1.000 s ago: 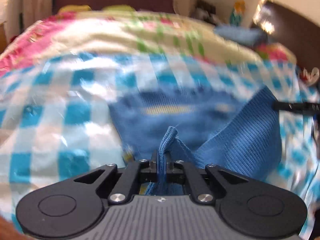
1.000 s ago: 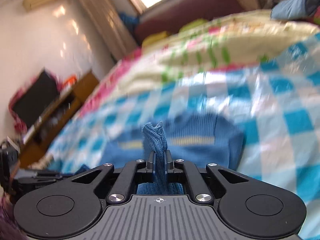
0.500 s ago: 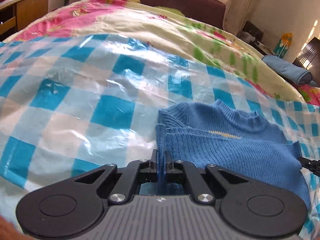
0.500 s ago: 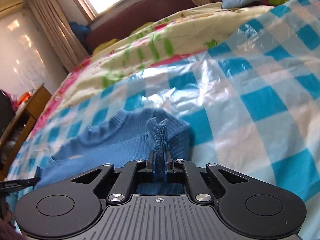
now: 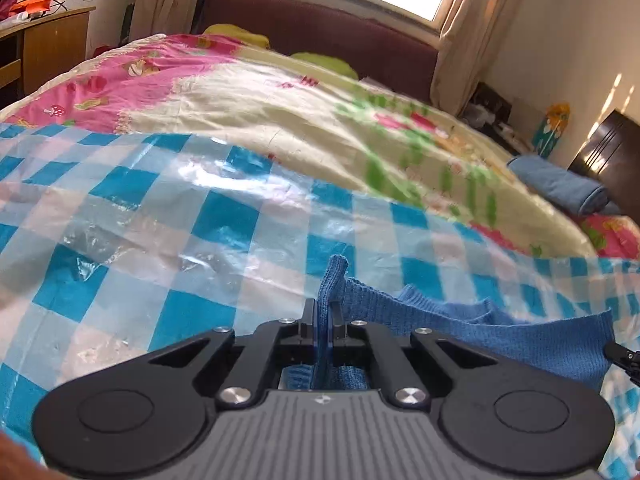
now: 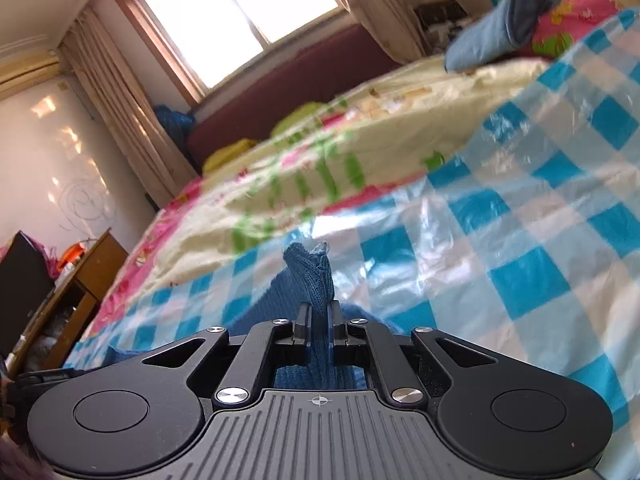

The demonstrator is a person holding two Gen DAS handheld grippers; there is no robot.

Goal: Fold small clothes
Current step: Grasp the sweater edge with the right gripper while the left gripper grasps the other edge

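A small blue knit sweater (image 5: pixel 500 332) lies on a blue-and-white checked plastic sheet (image 5: pixel 168 240) spread over the bed. My left gripper (image 5: pixel 323 307) is shut on a pinched fold of the sweater's edge, which sticks up between the fingers. The rest of the sweater trails off to the right, where the tip of the other gripper shows at the frame edge. In the right wrist view, my right gripper (image 6: pixel 319 311) is shut on another bunched corner of the blue sweater (image 6: pixel 310 276), with the knit running down and left beneath it.
A floral quilt (image 5: pixel 280 104) covers the bed beyond the checked sheet (image 6: pixel 540 240). A folded blue cloth (image 5: pixel 560 188) lies at the far right of the bed. A dark red headboard (image 5: pixel 320 36) and window stand behind. A wooden desk (image 6: pixel 80 280) is beside the bed.
Both grippers have drawn back and sunk with the sweater still pinched. The body of the sweater, spread ahead of the fingers before, now lies mostly beneath and beside them.
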